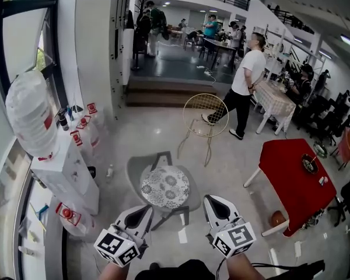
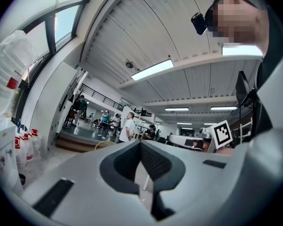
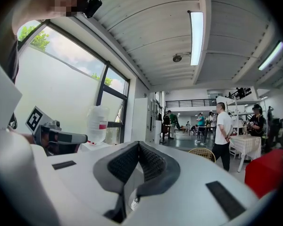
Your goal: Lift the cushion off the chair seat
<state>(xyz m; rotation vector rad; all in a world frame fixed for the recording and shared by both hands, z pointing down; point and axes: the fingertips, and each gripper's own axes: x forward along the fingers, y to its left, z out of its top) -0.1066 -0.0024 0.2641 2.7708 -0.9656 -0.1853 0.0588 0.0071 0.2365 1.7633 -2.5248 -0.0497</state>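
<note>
- Left gripper: jaws pressed together, nothing between them, touching nothing; held level, pointing forward, marker cube toward the person.
- Right gripper: jaws likewise together and empty; level, side by side with its partner.
- Left hand, right hand: at the bottom edge of the head view, one behind each cube.
- Cushion: round, grey-and-white floral; lies flat on the seat, ahead of the two grippers and apart from both.
- Chair: grey shell, stands on the pale floor.
- Surroundings: water dispenser at left; wire chair beyond; red table at right.
</note>
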